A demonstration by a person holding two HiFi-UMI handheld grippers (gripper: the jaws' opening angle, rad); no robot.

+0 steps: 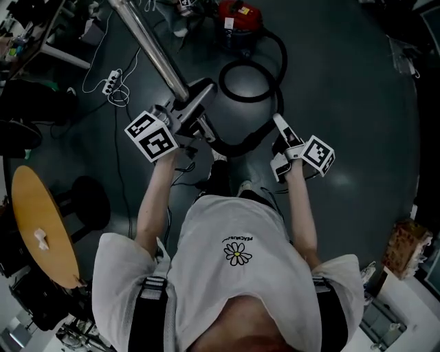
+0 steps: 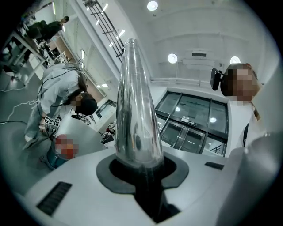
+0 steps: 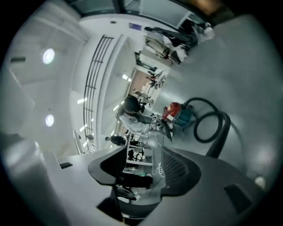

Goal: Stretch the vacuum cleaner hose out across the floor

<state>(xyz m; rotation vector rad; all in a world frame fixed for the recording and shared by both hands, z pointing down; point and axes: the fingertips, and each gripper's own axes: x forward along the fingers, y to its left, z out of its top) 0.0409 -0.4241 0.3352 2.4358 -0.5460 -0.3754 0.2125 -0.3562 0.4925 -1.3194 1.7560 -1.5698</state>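
well, i'm gripping the steel wand (image 2: 137, 110) with the left tongs (image 2: 139, 167); the right tongs (image 1: 278, 143) are hanging apart, empty. the hose (image 1: 240, 144) is lying looped just ahead of them, curling off toward the vacuum (image 1: 240, 17).

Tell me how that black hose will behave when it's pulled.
The hose lies in a loop, so it is probably floppy and should uncoil rather than slide stiffly. Pulled hard, it may drag the vacuum cleaner it joins.
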